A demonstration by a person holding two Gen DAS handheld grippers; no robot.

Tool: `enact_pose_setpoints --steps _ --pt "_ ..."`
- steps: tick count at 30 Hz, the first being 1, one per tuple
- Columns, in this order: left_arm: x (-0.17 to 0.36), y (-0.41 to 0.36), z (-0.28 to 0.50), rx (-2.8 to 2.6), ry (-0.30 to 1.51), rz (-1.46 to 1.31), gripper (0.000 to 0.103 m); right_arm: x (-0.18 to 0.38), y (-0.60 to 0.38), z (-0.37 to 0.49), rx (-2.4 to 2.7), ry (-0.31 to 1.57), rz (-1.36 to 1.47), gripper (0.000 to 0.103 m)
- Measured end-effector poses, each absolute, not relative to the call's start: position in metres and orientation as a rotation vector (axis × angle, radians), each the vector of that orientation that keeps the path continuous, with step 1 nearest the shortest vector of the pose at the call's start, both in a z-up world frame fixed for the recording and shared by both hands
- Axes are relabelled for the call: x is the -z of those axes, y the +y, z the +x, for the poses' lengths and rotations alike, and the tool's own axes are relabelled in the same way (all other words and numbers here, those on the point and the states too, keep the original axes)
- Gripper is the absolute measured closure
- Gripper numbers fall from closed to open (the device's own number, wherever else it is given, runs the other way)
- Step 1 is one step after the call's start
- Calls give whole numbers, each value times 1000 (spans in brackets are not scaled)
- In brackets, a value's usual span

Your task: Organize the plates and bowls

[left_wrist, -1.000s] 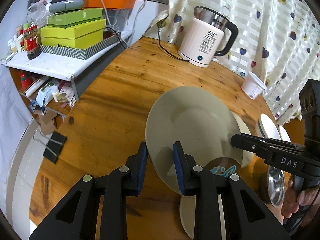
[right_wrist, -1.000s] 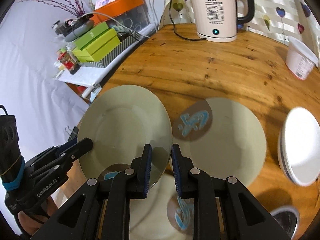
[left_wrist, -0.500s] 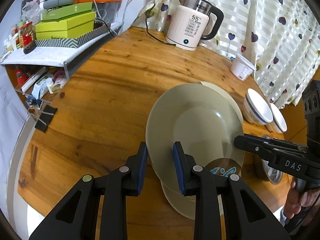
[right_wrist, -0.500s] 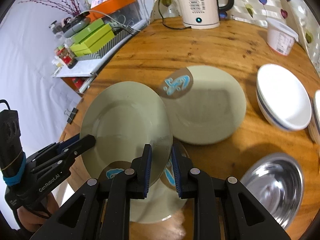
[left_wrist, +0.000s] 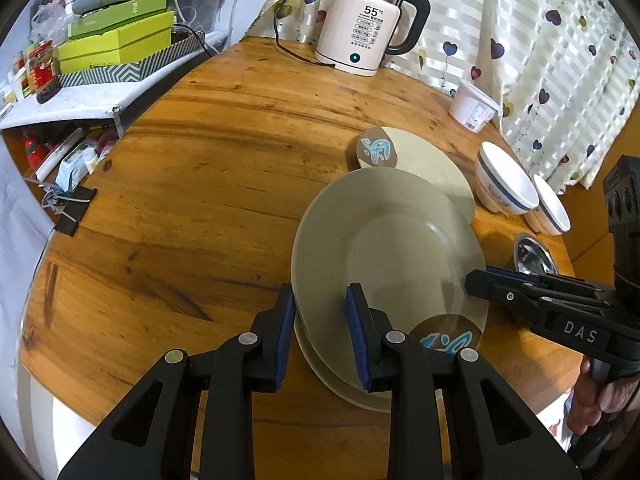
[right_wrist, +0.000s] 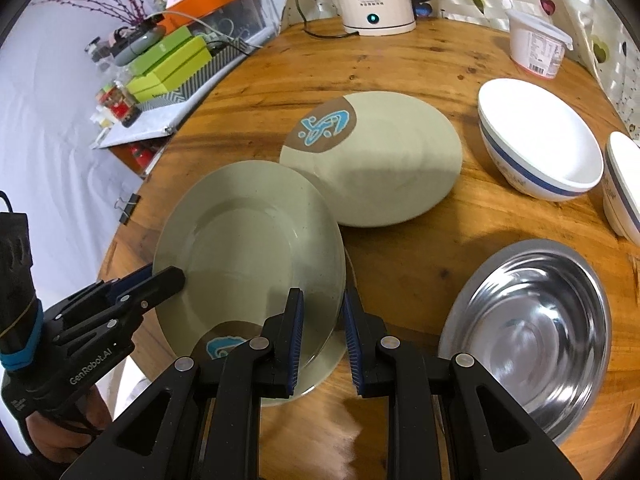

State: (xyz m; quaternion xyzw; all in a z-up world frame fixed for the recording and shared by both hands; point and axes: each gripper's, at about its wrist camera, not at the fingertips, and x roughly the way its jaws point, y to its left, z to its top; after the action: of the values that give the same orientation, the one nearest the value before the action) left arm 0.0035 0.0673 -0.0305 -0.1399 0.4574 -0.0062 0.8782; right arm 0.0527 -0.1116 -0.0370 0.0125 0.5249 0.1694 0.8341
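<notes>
A pale green plate (left_wrist: pixel 400 248) (right_wrist: pixel 248 248) with a brown and blue patch is held just above a second like plate (left_wrist: pixel 340 380) (right_wrist: pixel 332 356) near the table's front edge. My left gripper (left_wrist: pixel 320 332) is shut on its left rim. My right gripper (right_wrist: pixel 320 332) is shut on its right rim. A third green plate (left_wrist: pixel 424 160) (right_wrist: pixel 384 168) lies flat behind. Two white bowls with blue bands (left_wrist: pixel 506 184) (right_wrist: pixel 540 148) (right_wrist: pixel 624 184) and a steel bowl (right_wrist: pixel 532 332) (left_wrist: pixel 534 254) sit to the right.
A round wooden table (left_wrist: pixel 220 184) bears a white electric kettle (left_wrist: pixel 368 28) and its cord at the back and a white plastic tub (right_wrist: pixel 538 44) at the back right. A cluttered shelf with green boxes (left_wrist: pixel 116 48) stands left. A heart-print curtain (left_wrist: pixel 540 32) hangs behind.
Both grippers have carried the held plate back toward the table's front edge and lowered it over the plate lying there. The third plate and the bowls have come into fuller view.
</notes>
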Motion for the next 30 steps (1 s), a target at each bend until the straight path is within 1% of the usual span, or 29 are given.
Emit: enact_pose_setpoints --steps 15,30 --pt "38 62 2 11 980 -282 76 43 -108 49 -338 1113 -24 82" --pt "37 58 -3 2 982 -266 76 49 -101 47 -332 1114 -75 79"
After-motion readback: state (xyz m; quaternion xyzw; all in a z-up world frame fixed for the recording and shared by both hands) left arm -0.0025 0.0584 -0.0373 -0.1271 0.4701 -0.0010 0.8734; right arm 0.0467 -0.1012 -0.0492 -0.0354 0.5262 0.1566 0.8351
